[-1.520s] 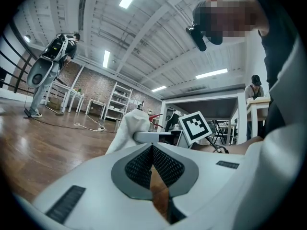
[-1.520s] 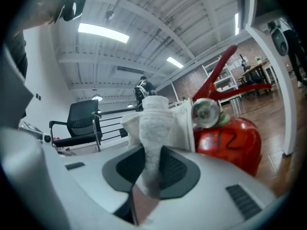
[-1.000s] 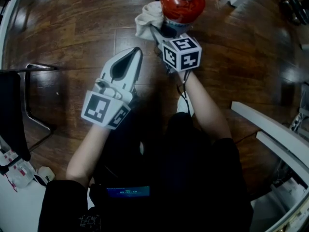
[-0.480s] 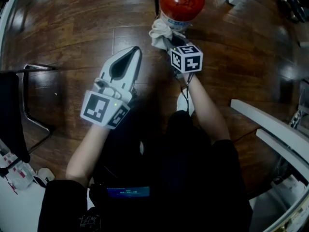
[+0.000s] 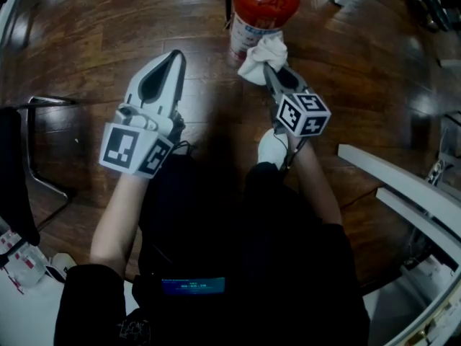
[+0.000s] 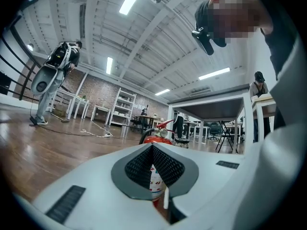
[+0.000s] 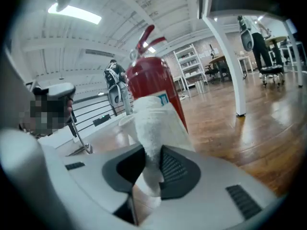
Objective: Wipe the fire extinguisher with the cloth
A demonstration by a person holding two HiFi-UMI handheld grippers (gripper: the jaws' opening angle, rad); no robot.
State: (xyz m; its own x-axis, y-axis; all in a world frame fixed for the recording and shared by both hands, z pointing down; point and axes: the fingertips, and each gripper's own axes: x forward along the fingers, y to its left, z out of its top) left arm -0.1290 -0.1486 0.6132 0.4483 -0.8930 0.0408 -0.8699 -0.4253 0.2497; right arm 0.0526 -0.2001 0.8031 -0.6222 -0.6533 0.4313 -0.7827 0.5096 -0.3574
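- Head view: the fire extinguisher [image 5: 263, 6] stands upright on the wooden floor [image 5: 94, 34], at the top centre of the view.
- The right gripper [image 5: 269, 69] points at the lower body of the fire extinguisher. Its marker cube [image 5: 302, 114] sits behind the jaws.
- Right gripper view: the jaws are clamped on the cloth [image 7: 148, 123], a white bunched fold that rises out of the right gripper [image 7: 152, 153].
- The upper part of the cloth lies against the red cylinder of the fire extinguisher [image 7: 153, 83], over its pale label.
- In the head view, the cloth [image 5: 263, 56] touches the near side of the cylinder, low on the body.
- The left gripper [image 5: 173, 58] is held over the floor to the left of the fire extinguisher and does not touch it.
- Left gripper view: the jaws of the left gripper [image 6: 152, 148] are pressed together with nothing between them. The fire extinguisher [image 6: 156, 140] shows beyond the tips.
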